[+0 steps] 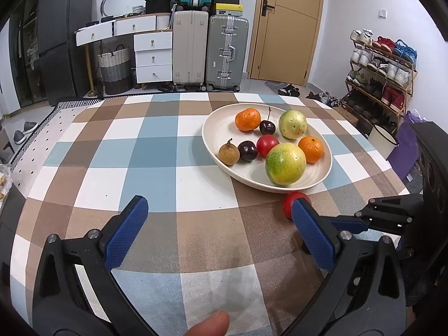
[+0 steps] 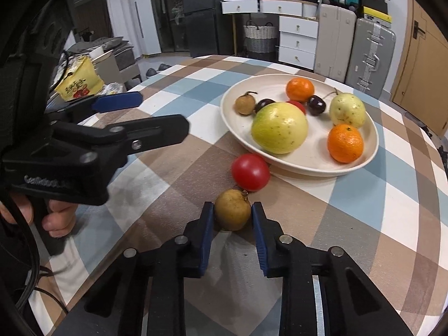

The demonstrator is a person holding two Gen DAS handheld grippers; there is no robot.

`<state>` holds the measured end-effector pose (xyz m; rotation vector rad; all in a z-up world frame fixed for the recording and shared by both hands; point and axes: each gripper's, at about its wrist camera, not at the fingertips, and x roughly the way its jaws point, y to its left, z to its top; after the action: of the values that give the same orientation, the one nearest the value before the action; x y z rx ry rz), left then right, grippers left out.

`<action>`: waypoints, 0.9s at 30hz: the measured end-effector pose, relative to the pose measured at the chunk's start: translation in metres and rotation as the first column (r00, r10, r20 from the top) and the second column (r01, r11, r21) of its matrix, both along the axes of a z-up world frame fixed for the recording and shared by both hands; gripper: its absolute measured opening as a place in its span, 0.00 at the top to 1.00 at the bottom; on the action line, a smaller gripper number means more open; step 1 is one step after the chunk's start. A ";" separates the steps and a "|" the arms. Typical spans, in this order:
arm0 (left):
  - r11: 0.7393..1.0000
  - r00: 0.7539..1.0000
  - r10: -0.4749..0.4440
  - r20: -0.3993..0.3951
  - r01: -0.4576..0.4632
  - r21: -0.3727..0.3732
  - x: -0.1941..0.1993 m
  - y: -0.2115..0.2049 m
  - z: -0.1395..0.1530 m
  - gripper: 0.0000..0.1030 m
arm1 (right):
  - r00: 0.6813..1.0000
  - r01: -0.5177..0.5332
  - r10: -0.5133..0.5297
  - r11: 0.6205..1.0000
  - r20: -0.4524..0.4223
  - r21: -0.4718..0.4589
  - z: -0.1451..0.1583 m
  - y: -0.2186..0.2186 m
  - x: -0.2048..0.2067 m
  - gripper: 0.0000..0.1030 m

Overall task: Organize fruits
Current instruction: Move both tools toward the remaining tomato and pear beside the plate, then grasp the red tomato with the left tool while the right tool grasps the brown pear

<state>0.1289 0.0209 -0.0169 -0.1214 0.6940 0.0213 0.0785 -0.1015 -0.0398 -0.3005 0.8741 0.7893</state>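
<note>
A white plate point(image 1: 212, 140) point(image 2: 372, 140) on the checked tablecloth holds several fruits: two oranges, two green-yellow guavas, cherries, a red tomato and a brown longan point(image 1: 229, 154). A red tomato point(image 2: 250, 171) point(image 1: 288, 201) lies on the cloth just in front of the plate. My right gripper point(image 2: 233, 210) has its blue pads against both sides of a brown longan point(image 2: 232, 210) on the cloth, next to the tomato. My left gripper point(image 1: 219, 210) is open and empty over the cloth, left of the tomato; it shows at left in the right wrist view point(image 2: 156, 114).
The table's far edge lies beyond the plate. Behind it stand suitcases point(image 1: 208, 53), white drawers point(image 1: 152, 56), a woven basket point(image 1: 114, 70), a dark fridge point(image 1: 61, 36) and a shoe rack point(image 1: 383, 75). A yellow bag point(image 2: 78, 81) sits beyond the table's left side.
</note>
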 end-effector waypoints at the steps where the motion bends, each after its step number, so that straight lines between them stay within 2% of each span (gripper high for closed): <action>1: 1.000 1.000 -0.001 -0.001 0.001 -0.002 0.000 0.000 0.000 0.01 | 1.000 -0.006 0.006 1.000 0.000 -0.001 0.000 0.001 -0.001 0.74; 6: 1.000 1.000 0.003 -0.005 -0.003 -0.001 0.001 -0.002 -0.002 0.01 | 1.000 -0.006 0.006 1.000 0.019 0.008 0.003 -0.002 -0.003 0.74; 14: 0.999 0.999 -0.040 -0.006 0.040 0.005 0.002 -0.011 -0.004 0.01 | 0.994 0.084 -0.087 0.995 0.065 0.053 0.015 -0.030 0.003 0.74; 19: 0.996 0.997 -0.082 -0.017 0.081 -0.034 0.005 -0.018 -0.007 0.01 | 0.985 0.120 -0.128 0.990 0.116 0.077 0.028 -0.047 0.007 0.74; 22: 0.992 0.994 -0.099 -0.038 0.095 -0.085 0.009 -0.025 -0.012 0.05 | 0.979 0.136 -0.145 0.988 0.140 0.078 0.033 -0.055 0.007 0.74; 27: 0.990 0.987 -0.133 -0.084 0.129 -0.059 0.019 -0.048 -0.021 0.14 | 0.971 0.175 -0.188 0.980 0.148 0.095 0.038 -0.070 0.013 0.74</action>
<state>0.1474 -0.0266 -0.0377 -0.1259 0.7897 -0.1187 0.0913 -0.1711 -0.0014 -0.2037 0.7081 0.6202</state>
